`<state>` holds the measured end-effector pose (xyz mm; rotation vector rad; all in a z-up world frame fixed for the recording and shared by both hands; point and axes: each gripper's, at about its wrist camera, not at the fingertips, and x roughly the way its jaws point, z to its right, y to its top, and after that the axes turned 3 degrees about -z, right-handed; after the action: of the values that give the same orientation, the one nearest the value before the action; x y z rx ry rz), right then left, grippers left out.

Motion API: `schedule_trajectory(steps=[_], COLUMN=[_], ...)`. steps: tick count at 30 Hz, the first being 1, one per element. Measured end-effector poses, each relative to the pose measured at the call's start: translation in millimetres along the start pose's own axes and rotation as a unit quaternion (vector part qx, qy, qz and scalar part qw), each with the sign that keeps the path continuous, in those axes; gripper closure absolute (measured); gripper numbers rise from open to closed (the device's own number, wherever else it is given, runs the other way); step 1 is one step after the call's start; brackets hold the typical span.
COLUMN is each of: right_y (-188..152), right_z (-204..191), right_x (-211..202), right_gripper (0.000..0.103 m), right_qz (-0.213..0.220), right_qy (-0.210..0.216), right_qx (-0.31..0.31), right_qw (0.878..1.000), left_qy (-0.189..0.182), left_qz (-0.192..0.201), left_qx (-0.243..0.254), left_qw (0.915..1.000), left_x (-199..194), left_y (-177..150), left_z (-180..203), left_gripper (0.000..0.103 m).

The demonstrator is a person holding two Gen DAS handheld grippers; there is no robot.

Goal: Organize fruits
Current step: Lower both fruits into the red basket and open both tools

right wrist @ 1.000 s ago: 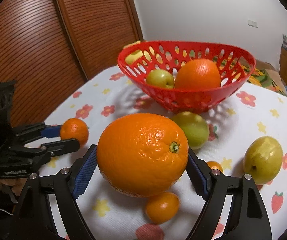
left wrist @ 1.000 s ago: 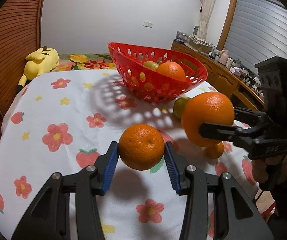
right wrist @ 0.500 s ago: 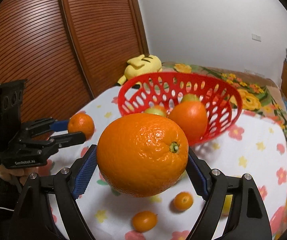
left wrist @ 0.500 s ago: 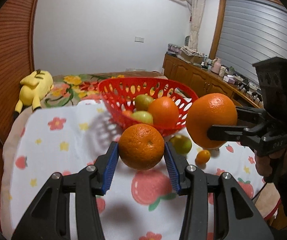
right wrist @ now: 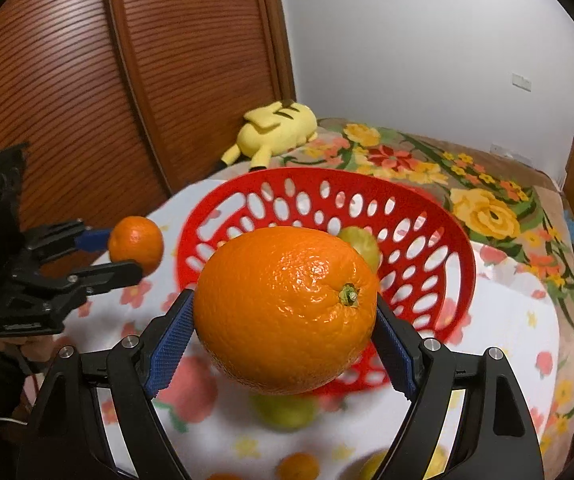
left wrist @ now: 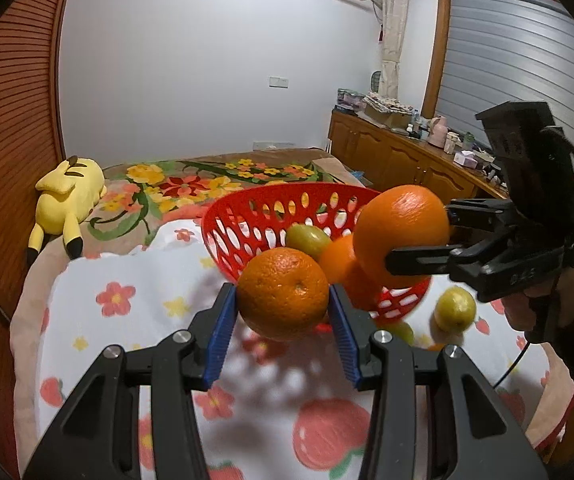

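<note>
My left gripper [left wrist: 283, 304] is shut on a small orange [left wrist: 283, 294], held in the air just in front of the red basket [left wrist: 247, 208]. It also shows in the right wrist view [right wrist: 127, 256], with its small orange [right wrist: 136, 244]. My right gripper [right wrist: 285, 320] is shut on a large orange [right wrist: 285, 316], held above the near rim of the red basket [right wrist: 439, 216]. In the left wrist view the right gripper [left wrist: 419, 240] holds the large orange [left wrist: 401, 228] over the basket's right side. A green fruit [left wrist: 307, 239] and an orange [left wrist: 337, 258] lie in the basket.
The table [left wrist: 127, 328] has a white flowered cloth. A yellow-green fruit [left wrist: 455, 314] lies right of the basket. A green fruit [right wrist: 283, 412] and small orange fruits [right wrist: 297, 466] lie below my right gripper. A yellow plush toy [left wrist: 65, 196] lies behind the table.
Both grippers have risen and moved toward the basket with their oranges. The large orange now hangs over the basket's edge, and the small one is close to its front rim.
</note>
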<state>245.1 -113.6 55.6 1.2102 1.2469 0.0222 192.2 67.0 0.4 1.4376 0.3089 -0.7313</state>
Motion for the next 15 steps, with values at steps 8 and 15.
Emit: schedule_trajectory(steps=[8, 15], right_y=[27, 44], right_z=[6, 0], right_x=[30, 52], right_gripper=[0.018, 0.018], right_qz=[-0.027, -0.055], right_qy=[0.007, 0.004], right_qx=[-0.015, -0.044], right_qw=[0.999, 0.998], left_qy=[0.003, 0.006], left_qz=[-0.001, -0.003], left_qx=[-0.005, -0.014], left_qw=[1.0, 0.9999], left_x=[17, 22], left_y=[18, 20], left_z=[-12, -25], left_gripper=[0.058, 0.058])
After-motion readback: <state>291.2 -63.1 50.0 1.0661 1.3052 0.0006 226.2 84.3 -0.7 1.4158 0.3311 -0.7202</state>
